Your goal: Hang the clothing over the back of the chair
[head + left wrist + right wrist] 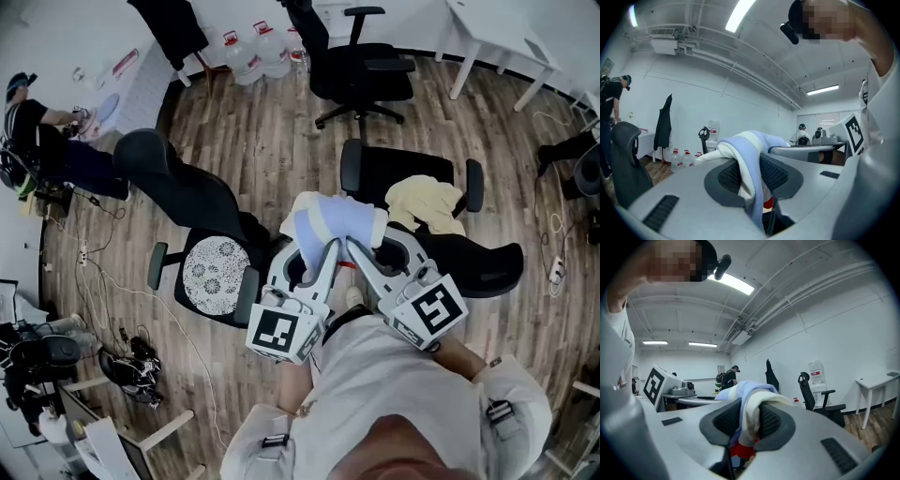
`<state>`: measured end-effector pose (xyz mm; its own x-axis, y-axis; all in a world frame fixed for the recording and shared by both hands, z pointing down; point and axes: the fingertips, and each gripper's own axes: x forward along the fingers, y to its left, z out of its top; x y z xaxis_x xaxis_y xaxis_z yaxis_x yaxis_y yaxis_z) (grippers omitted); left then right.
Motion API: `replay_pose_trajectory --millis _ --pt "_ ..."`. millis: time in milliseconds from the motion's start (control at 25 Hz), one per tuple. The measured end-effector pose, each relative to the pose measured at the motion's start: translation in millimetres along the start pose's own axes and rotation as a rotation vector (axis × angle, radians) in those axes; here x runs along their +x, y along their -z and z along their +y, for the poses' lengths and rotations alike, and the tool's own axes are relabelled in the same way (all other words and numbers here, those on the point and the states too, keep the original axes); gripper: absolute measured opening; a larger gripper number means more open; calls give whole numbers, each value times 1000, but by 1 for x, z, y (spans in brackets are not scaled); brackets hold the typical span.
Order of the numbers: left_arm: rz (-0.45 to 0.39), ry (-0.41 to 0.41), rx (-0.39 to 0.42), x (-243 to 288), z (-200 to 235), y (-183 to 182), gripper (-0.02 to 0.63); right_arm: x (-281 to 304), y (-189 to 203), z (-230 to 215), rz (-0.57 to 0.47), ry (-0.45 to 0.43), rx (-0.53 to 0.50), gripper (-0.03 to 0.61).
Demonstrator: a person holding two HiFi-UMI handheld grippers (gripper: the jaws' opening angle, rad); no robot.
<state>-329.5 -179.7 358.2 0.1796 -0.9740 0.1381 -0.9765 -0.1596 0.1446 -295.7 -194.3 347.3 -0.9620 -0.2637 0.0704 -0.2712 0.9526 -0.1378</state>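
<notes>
Wooden floor (272, 131), office. Left gripper (314, 255) and right gripper (367, 247) both clamp blue-and-cream garment (336, 220), carrying step; next, likely: drape over left chair (178, 187) back.

Head view: mounted on the person's head, steep look down onto the wood floor (281, 141), both hand-held grippers mid-frame and close. Left gripper view: rides the left hand-held gripper (314, 251), roughly level along its jaws, lens right behind them, facing the white wall and water bottles (679, 159). Right gripper view: same mount on the right hand-held gripper (373, 251), facing a black office chair (815, 397). All three views share the clothing (333, 220) pinched in both jaw pairs.
</notes>
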Motion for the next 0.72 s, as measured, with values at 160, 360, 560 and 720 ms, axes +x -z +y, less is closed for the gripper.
replay_pose_trajectory --millis 160,360,560,720 --pt "-5 38 4 6 -2 -6 109 -2 -6 -6 -6 34 -1 81" --pt "-20 88 8 18 -11 -12 107 -9 -14 -17 -15 79 -31 81" --pt "-10 119 5 37 -26 -16 109 -23 -19 -36 -18 125 -42 81" --pt "2 144 -2 54 -44 -19 109 -38 -24 -55 -19 159 -42 81"
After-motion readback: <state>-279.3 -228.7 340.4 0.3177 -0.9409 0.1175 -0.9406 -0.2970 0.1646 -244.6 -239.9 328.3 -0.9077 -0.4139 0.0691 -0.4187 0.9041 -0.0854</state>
